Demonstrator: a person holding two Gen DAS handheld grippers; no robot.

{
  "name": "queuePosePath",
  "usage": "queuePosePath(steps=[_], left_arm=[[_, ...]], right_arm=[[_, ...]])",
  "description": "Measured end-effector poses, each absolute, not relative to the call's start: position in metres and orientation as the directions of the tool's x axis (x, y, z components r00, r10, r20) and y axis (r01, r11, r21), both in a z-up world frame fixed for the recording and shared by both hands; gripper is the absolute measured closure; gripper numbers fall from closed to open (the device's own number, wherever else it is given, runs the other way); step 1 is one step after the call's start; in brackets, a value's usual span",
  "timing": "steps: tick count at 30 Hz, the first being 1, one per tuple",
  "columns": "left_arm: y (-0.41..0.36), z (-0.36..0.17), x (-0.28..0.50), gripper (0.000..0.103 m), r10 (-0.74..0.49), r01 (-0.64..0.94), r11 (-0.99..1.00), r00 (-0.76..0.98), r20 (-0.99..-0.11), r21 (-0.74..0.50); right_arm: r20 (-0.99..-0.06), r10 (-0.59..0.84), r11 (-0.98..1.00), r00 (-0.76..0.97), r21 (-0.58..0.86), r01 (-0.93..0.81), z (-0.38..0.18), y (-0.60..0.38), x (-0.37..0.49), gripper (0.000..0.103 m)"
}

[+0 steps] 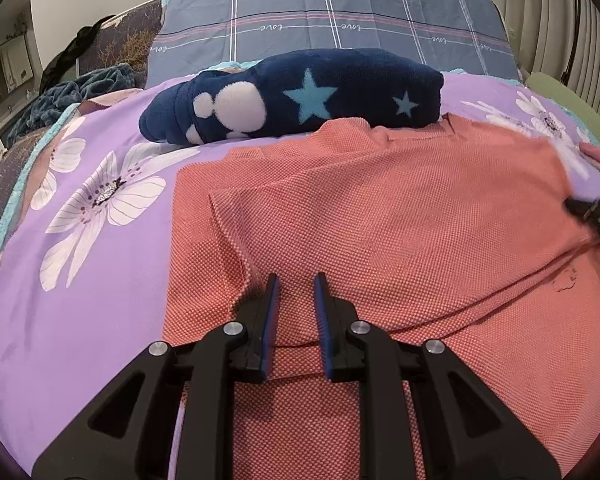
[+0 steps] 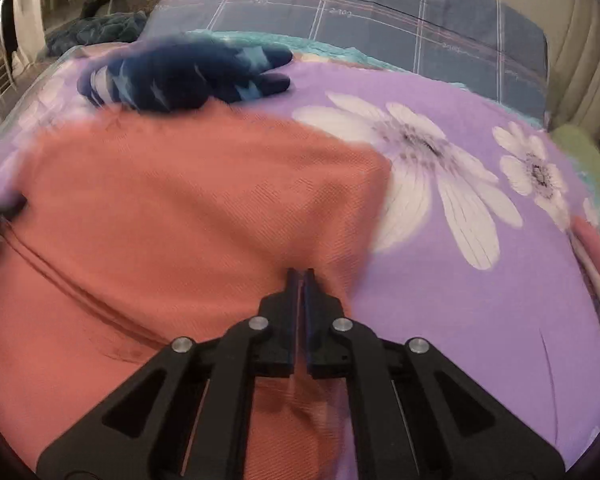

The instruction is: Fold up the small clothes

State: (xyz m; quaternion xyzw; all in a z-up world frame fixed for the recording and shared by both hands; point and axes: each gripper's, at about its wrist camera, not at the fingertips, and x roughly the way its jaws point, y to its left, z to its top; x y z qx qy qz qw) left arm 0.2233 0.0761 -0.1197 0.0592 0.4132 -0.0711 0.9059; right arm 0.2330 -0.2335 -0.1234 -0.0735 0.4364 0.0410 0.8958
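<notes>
Left wrist view: we see the coral knit garment (image 1: 380, 216) spread flat on the purple floral bedsheet (image 1: 80, 280), lying directly under and ahead of the left claw (image 1: 297, 284). Its jaws stand a little apart with cloth visible in the gap; we cannot tell whether the pads press on it. A folded flap of the garment lies just ahead-left of the fingertips. Far to the right of this claw, at the frame edge, the tip of the right claw (image 1: 596, 212) shows blurred over the garment. Beyond the garment, touching its far edge, lies a navy fleece bundle (image 1: 300, 96) with white paw prints and blue stars. Past that we note a grey-blue plaid pillow (image 1: 332, 20). In the right wrist view, which is motion-blurred, the right claw (image 2: 300, 274) has its jaws closed together, pinching the garment (image 2: 180, 208) at its right-hand edge, with a thin strip of coral cloth between the pads. Bare bedsheet (image 2: 480, 320) lies to the right of this claw, and the navy bundle (image 2: 180, 76) sits ahead-left.
</notes>
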Motion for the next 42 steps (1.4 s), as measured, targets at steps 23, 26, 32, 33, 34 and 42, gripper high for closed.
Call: queuePosePath(steps=[23, 26, 32, 33, 34, 42], left_arm=[[0.125, -0.088, 0.111, 0.048, -0.289, 0.314, 0.943, 0.618, -0.731, -0.107], [0.128, -0.101, 0.086, 0.048, -0.252, 0.315, 0.947, 0.594, -0.764, -0.068], [0.137, -0.115, 0.038, 0.048, -0.328, 0.34, 0.929, 0.568, -0.755, -0.148], [0.138, -0.115, 0.032, 0.048, -0.342, 0.349, 0.923, 0.561, -0.754, -0.159], [0.138, -0.116, 0.028, 0.048, -0.357, 0.358, 0.918, 0.553, -0.753, -0.173], [0.141, -0.119, -0.026, 0.062, -0.459, 0.41, 0.873, 0.506, -0.73, -0.265]], right_arm=[[-0.784, 0.123, 0.991, 0.609, 0.126, -0.038, -0.103, -0.26, 0.083, 0.069], [-0.777, 0.15, 0.986, 0.611, 0.16, -0.039, -0.101, -0.263, 0.059, 0.069], [-0.781, 0.2, 0.974, 0.591, 0.222, -0.037, -0.108, -0.268, 0.02, 0.069], [-0.779, 0.221, 0.968, 0.586, 0.249, -0.034, -0.11, -0.271, 0.011, 0.069], [-0.777, 0.238, 0.963, 0.583, 0.269, -0.034, -0.112, -0.273, 0.005, 0.069], [-0.731, 0.39, 0.903, 0.56, 0.421, -0.079, -0.12, -0.29, -0.055, 0.069]])
